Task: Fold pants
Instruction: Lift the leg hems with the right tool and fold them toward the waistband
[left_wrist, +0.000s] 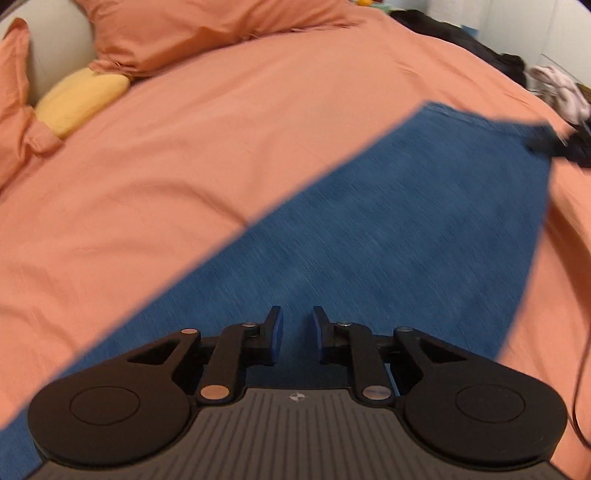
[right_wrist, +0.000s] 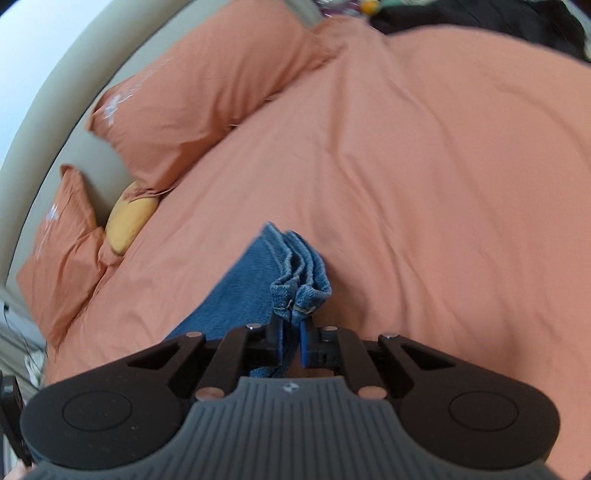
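Blue denim pants (left_wrist: 388, 229): spread flat as a broad diagonal band across the bed, running from the near left toward the far right in the left wrist view. Fabric is motion-blurred there. In the right wrist view one end of the pants (right_wrist: 258, 284) is lifted off the cover, its stitched hem layers bunched together just ahead of the claw.

Left claw (left_wrist: 297, 328): fingers spread apart with a clear gap between the blue pads (left_wrist: 277, 332); nothing sits between them. It hangs directly over the denim; whether it touches the fabric cannot be told.

Right claw (right_wrist: 291, 338): pressed together on the bunched hem of the pants, with denim showing both ahead of and behind the pads (right_wrist: 303, 341). In the left wrist view this claw (left_wrist: 550, 142) appears as a dark blurred shape at the far right corner of the denim.

Bed cover (left_wrist: 184, 166): salmon-orange, lightly creased, carrying the pants.

Pillows (left_wrist: 207, 29): salmon-orange cases, at the far end of the bed against a pale headboard (right_wrist: 48, 110).

Yellow cushion (left_wrist: 79, 99): tucked between the pillows, well apart from the pants.

Dark clothing (left_wrist: 461, 37): heaped at the far right edge of the bed, with a pale crumpled garment (left_wrist: 561, 88) beside it.
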